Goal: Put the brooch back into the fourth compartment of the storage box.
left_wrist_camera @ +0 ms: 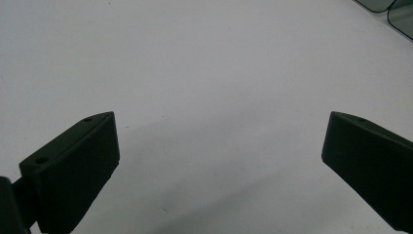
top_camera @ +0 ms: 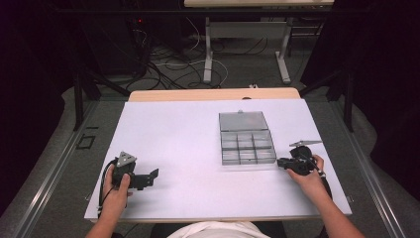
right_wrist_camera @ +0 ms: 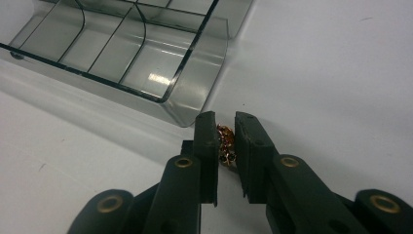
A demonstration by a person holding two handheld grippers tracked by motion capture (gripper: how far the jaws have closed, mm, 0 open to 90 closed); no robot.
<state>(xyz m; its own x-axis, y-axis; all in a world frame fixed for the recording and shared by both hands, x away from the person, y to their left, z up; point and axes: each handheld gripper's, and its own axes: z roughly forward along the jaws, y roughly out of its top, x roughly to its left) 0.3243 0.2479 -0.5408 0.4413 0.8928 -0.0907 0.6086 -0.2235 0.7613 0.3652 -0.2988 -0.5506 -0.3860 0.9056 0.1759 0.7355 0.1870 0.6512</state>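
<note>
Beside the compartment box [right_wrist_camera: 146, 58], the right hand-held gripper [right_wrist_camera: 226, 141] pinches perhaps gold jewellery [right_wrist_camera: 225, 144].

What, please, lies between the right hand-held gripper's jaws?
A small gold-coloured piece, seen in the right gripper view, pinched by the right hand-held gripper beside the clear compartment box.

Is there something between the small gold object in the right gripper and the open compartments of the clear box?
Nothing visible blocks it. The right gripper holds the gold object just outside the clear box, beside its rounded corner. Its near wall must be cleared; the lid is open.
</note>
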